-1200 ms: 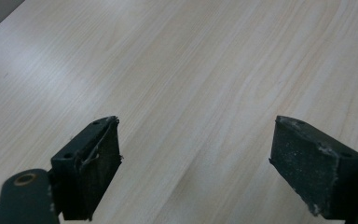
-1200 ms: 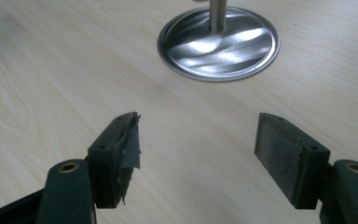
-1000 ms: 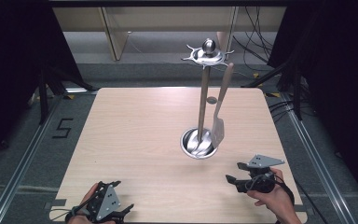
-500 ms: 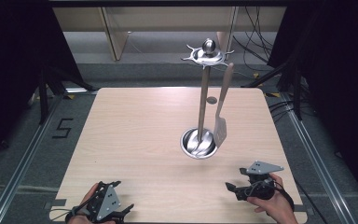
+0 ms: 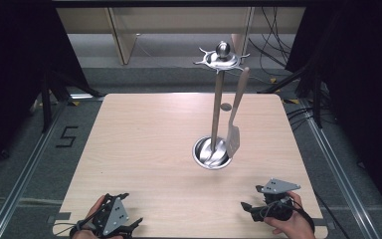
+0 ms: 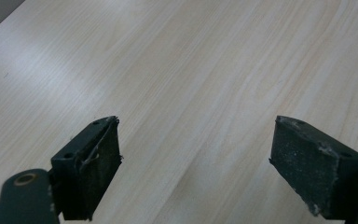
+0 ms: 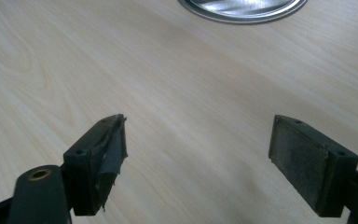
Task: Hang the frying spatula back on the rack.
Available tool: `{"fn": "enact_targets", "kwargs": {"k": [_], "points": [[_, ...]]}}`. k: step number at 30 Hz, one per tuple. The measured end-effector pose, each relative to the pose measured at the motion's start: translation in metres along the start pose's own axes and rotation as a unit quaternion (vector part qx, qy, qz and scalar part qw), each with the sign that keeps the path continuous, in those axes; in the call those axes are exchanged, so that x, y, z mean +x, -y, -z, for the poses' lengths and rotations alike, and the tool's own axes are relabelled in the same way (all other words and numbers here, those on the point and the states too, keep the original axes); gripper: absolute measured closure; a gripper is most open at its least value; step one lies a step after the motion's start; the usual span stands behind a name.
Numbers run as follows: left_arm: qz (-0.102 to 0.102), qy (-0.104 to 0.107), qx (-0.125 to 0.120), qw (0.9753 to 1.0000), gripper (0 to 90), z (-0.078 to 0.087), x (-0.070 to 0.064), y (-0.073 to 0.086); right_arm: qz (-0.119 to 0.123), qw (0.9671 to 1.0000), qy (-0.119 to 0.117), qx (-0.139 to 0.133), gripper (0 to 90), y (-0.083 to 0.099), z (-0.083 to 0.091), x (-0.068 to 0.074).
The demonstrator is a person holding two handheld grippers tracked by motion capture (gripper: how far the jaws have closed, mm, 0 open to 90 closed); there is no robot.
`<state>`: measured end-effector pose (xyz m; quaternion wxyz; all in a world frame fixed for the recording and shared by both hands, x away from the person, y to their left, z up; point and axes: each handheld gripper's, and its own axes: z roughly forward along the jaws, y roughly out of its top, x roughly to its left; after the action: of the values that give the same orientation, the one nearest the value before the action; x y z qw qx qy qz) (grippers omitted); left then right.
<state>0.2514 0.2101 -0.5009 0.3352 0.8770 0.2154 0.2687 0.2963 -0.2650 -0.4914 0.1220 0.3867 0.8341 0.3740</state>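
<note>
A steel utensil stand (image 5: pixel 214 109) rises from its round base (image 5: pixel 212 152) right of the table's middle. From the stand's top ring hangs a slotted spatula (image 5: pixel 235 129) with a pale handle. My left gripper (image 5: pixel 129 225) rests at the table's front left corner, held by a hand. Its jaws stand wide apart over bare wood (image 6: pixel 193 154). My right gripper (image 5: pixel 245 207) sits at the front right, pointing left, open with nothing between its pads (image 7: pixel 300 158). The stand's base (image 7: pixel 242 7) shows at the top edge of the right gripper view.
The pale wooden table (image 5: pixel 144 144) stands on a grey floor marked with a 5 (image 5: pixel 67 136). Cables (image 5: pixel 273 45) and dark stands surround the far and right sides. A shelf unit (image 5: pixel 179 30) stands behind the table.
My right gripper has drawn back toward the table's front edge and lowered. The left gripper has stayed put.
</note>
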Motion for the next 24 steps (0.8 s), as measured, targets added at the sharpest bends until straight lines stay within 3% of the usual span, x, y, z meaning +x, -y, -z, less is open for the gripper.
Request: {"fn": "enact_targets", "kwargs": {"k": [1,2,6,12,14,16,18,19,24], "points": [[0.003,0.006,0.003,1.0000,15.1,0.000,0.000,0.000,0.019,0.9998,-0.002,-0.005,20.1,0.000,-0.001,-0.003],[-0.001,-0.007,0.002,1.0000,15.1,0.000,0.000,0.000,0.011,0.9999,-0.005,-0.003,20.3,0.002,0.000,-0.001],[-0.001,0.001,0.005,1.0000,15.1,0.000,0.000,0.000,0.014,0.9999,0.005,0.001,20.4,0.005,0.000,0.001],[-0.009,0.004,0.012,0.9999,15.1,0.001,0.001,0.000,0.011,0.9999,0.000,0.008,20.6,0.008,0.001,0.005],[-0.007,0.007,0.007,0.9999,15.2,0.001,0.001,0.000,0.033,0.9994,-0.005,0.006,20.7,0.009,-0.001,0.003],[-0.009,0.010,0.014,0.9998,15.1,0.002,0.001,0.000,0.000,0.9999,0.002,0.011,20.7,0.010,0.001,0.008],[-0.008,0.005,0.012,0.9999,15.1,0.001,0.001,0.000,-0.008,0.9998,-0.006,0.016,20.8,0.010,0.001,0.009],[-0.009,0.006,0.010,0.9999,15.1,0.001,0.001,0.000,0.011,0.9999,0.000,0.010,20.8,0.010,0.001,0.005],[-0.011,0.009,0.015,0.9998,15.1,0.002,0.001,-0.001,0.018,0.9998,0.002,0.007,20.9,0.011,0.001,0.004]]}}
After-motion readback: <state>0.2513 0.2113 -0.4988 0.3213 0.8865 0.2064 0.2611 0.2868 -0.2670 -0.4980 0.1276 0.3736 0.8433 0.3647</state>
